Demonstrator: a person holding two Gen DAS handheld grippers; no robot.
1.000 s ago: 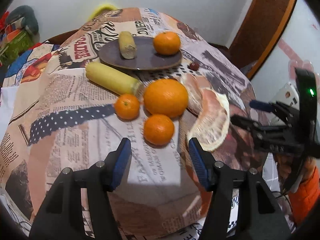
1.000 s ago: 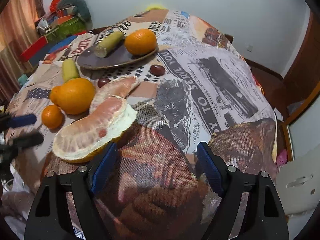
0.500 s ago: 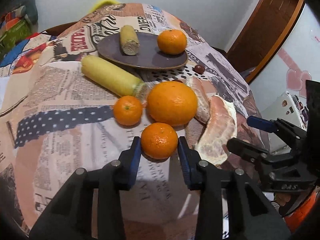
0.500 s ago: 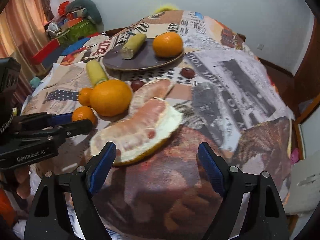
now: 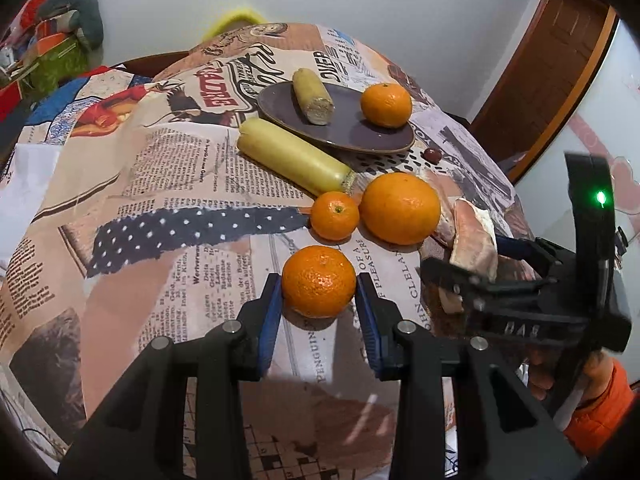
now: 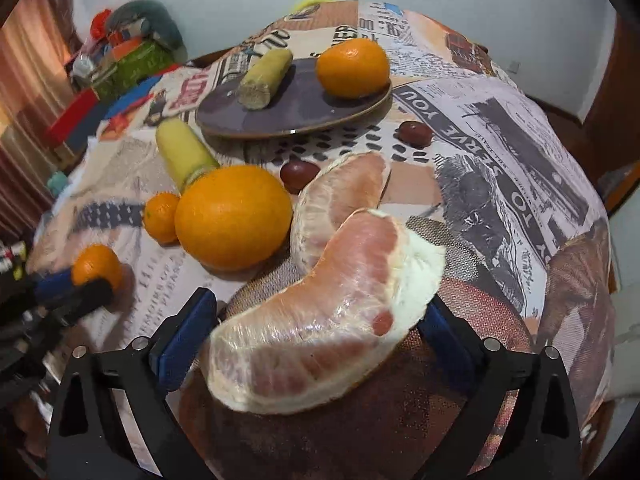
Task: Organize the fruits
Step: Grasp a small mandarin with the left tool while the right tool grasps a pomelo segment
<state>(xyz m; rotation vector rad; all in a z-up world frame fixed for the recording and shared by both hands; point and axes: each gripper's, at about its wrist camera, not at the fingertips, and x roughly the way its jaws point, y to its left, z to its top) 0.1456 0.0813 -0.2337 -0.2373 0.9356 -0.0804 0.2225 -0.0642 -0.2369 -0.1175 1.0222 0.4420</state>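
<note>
Fingers of left gripper (image 5: 319, 292) clamped on round orange tangerine (image 5: 319, 287) | right gripper (image 6: 318, 334) fingers apart, flanking peeled pink pomelo segment (image 6: 320, 340) on newsprint-patterned tablecloth (image 5: 160, 184)

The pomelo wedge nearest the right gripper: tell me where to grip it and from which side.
Grip the near pomelo wedge across its thick middle, coming in low from the table's near edge, as the right gripper already does. It lies flat, a long crescent, so its narrow width fits between the fingers; the ends taper. Squeeze gently, since the flesh looks soft.
</note>
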